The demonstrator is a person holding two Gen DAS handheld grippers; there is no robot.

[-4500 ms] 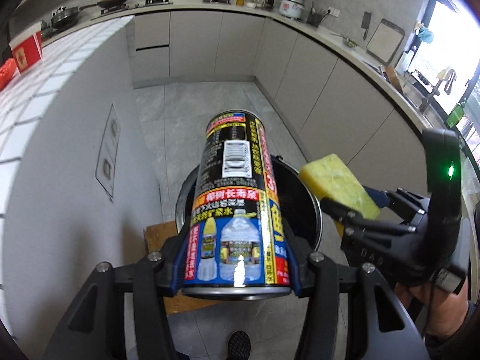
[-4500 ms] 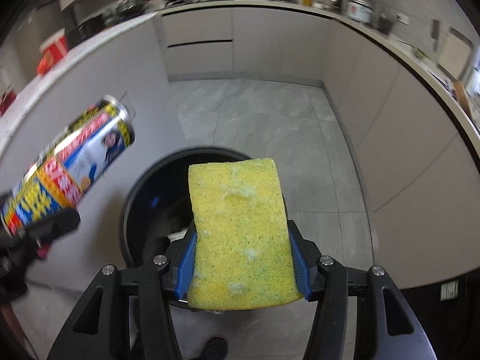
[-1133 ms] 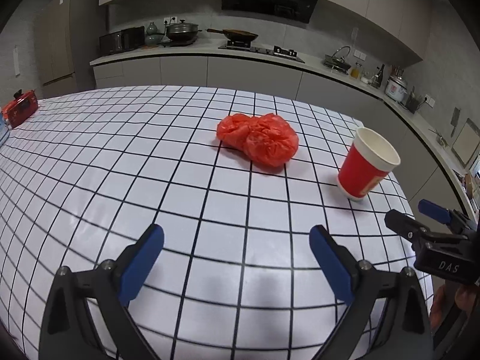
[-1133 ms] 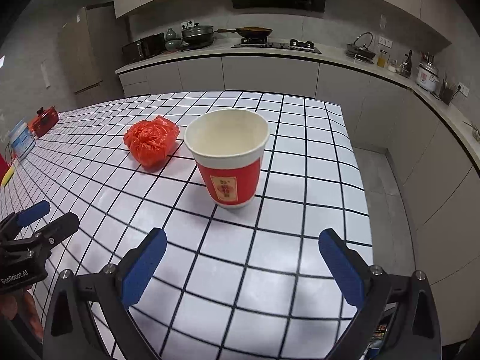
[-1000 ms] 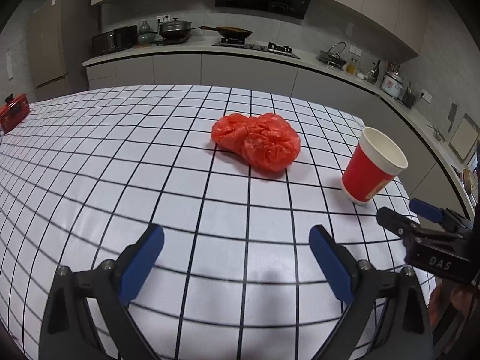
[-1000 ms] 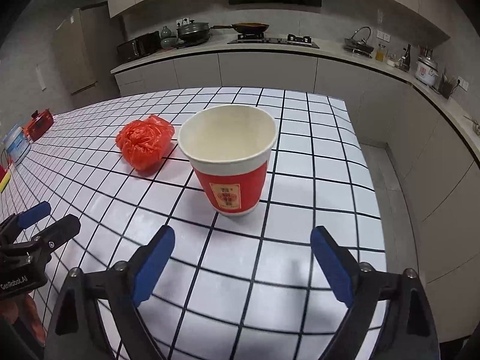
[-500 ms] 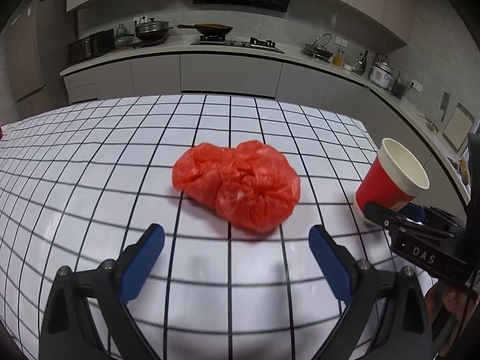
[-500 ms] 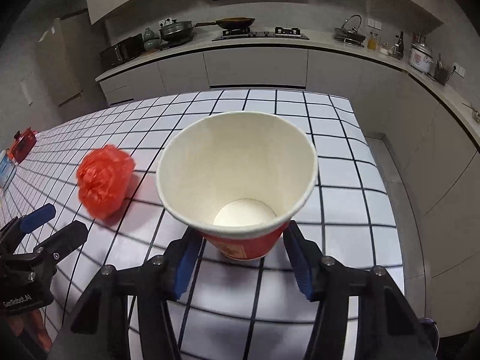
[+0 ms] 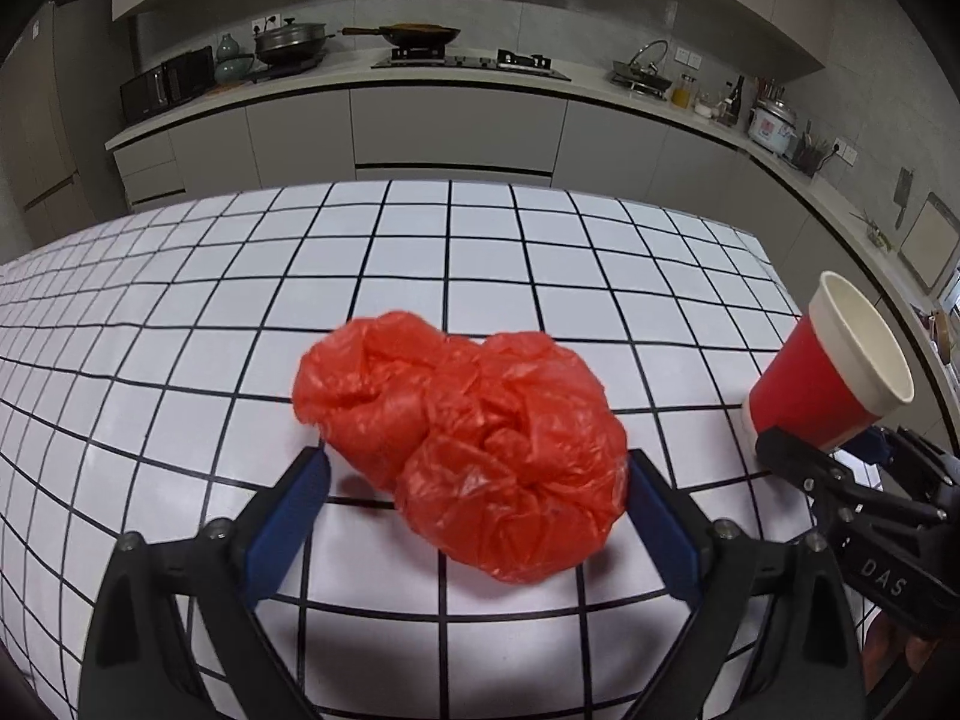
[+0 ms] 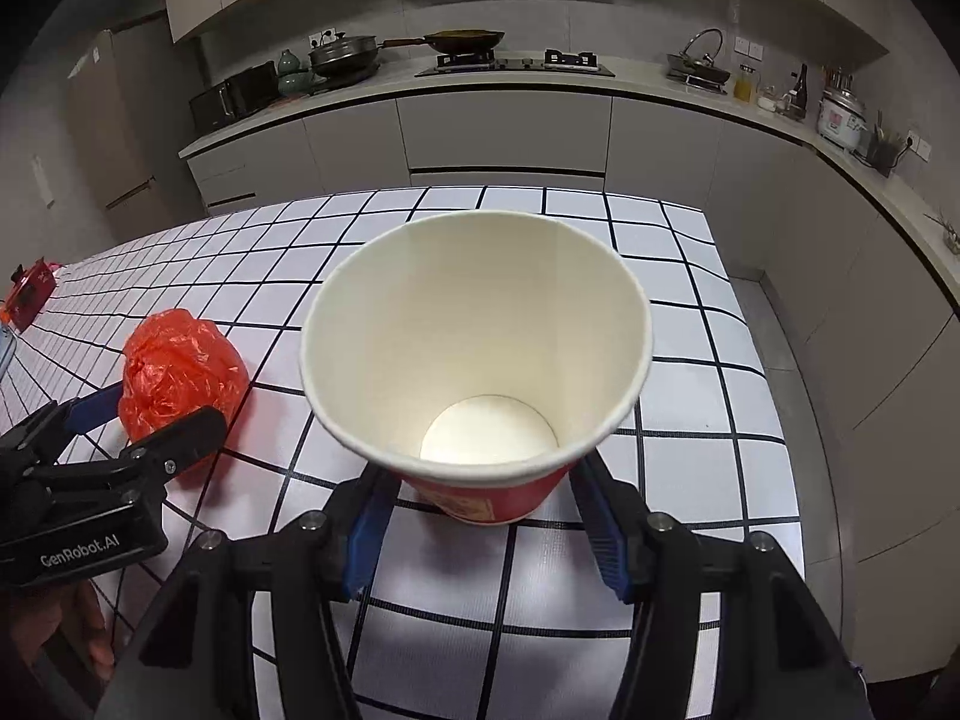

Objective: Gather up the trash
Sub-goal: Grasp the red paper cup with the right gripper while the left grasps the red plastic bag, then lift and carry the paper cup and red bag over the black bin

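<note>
The left gripper was closing around the red bag on the table; beside the bag, the right gripper, easing open, gripped the paper cup.

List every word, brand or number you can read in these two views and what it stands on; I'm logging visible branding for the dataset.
"DAS": white letters on the body of the right tool, seen from the left wrist view.
"GenRobot.AI": white letters on the body of the left tool, seen from the right wrist view.
Yellow label on the red paper cup: mostly hidden under the rim, unreadable.
Rice cooker label on the far counter: too small to read.
</note>
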